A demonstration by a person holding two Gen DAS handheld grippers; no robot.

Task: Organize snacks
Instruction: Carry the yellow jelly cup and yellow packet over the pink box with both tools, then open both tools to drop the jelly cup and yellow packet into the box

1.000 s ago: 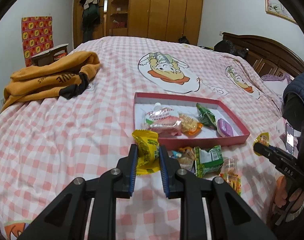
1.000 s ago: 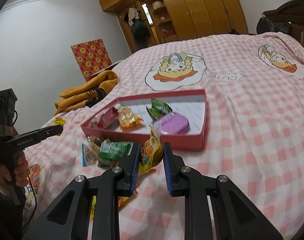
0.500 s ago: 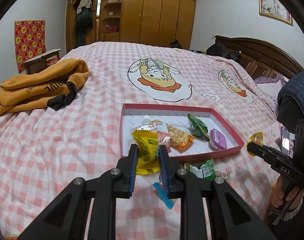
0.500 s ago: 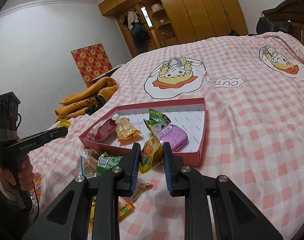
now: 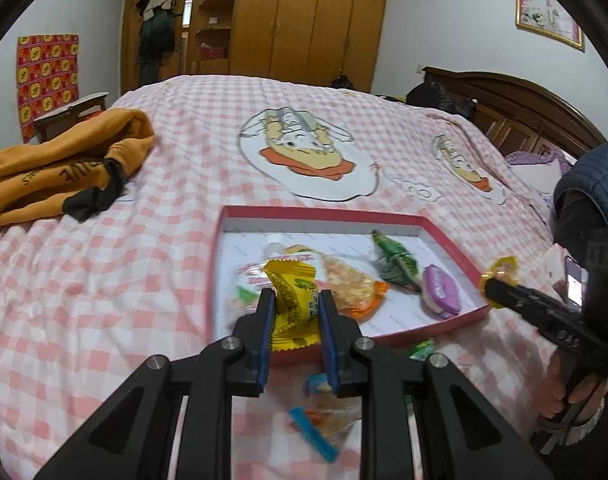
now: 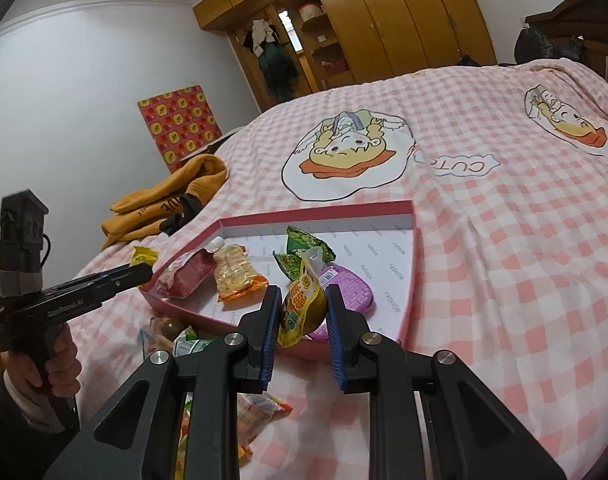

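A shallow red box point(image 5: 459, 256) point(image 6: 410, 280) lies on the pink checked bed, holding a red pouch point(image 6: 190, 276), an orange snack bag point(image 5: 349, 290) point(image 6: 236, 272), a green packet point(image 5: 395, 264) point(image 6: 304, 246) and a purple packet point(image 5: 439, 294) point(image 6: 349, 288). My left gripper point(image 5: 295, 316) is shut on a yellow snack packet point(image 5: 294, 304) over the box's near left corner. My right gripper point(image 6: 302, 312) is shut on a yellow jelly pouch point(image 6: 302, 304) above the box's near rim. Loose snacks point(image 5: 323, 420) point(image 6: 184, 340) lie on the bed in front of the box.
An orange garment point(image 5: 60, 168) point(image 6: 172, 200) is heaped on the bed to the left. A wooden headboard point(image 5: 515, 108) stands at the right, a wardrobe point(image 5: 288, 20) at the back. A person's hand point(image 6: 60, 364) grips the left tool's handle.
Both grippers have moved forward with their packets, from over the loose snacks in front of the box to over its near edge.
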